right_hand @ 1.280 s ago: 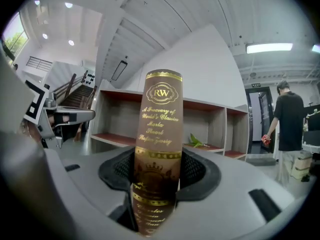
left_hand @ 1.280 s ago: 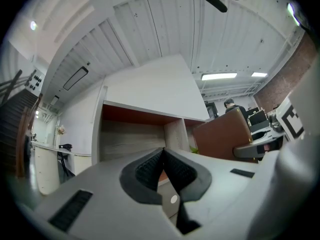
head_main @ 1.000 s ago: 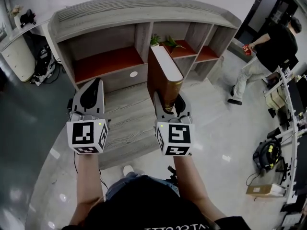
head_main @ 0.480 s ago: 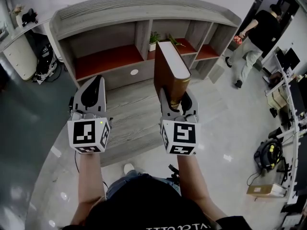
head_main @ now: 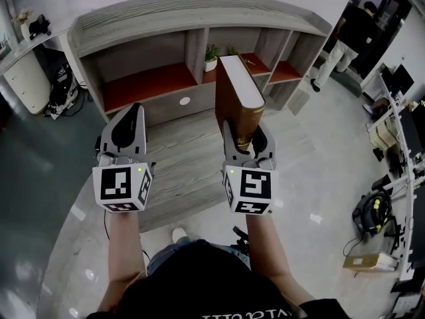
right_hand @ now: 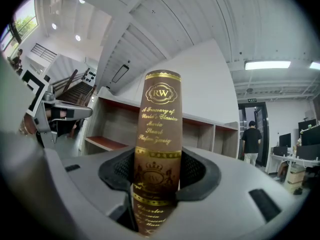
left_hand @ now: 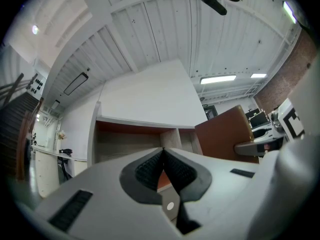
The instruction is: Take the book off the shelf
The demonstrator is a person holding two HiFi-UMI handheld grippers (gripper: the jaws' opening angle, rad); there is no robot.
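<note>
A thick brown book [head_main: 238, 98] with gold lettering on its spine [right_hand: 159, 129] stands upright in my right gripper [head_main: 247, 137], clear of the grey shelf unit [head_main: 199, 15] behind it. The right gripper [right_hand: 159, 170] is shut on the lower end of the spine, a pad pressing on each side. My left gripper [head_main: 133, 115] hangs to the left over the wooden platform, shut, with nothing in it. In the left gripper view its pads [left_hand: 150, 166] meet, and the book's cover [left_hand: 225, 136] shows at the right.
The shelf has orange-red boards and a small green plant [head_main: 212, 53] in a middle compartment. A grey wooden platform [head_main: 179, 161] lies in front of it. A person [head_main: 345, 35] stands by the doorway at the back right. Desks, a bag [head_main: 368, 211] and a cardboard box [head_main: 365, 263] line the right side.
My right gripper has shifted slightly right and up with the book, away from the shelf. The person at the back right has walked towards the doorway. The left gripper has kept still.
</note>
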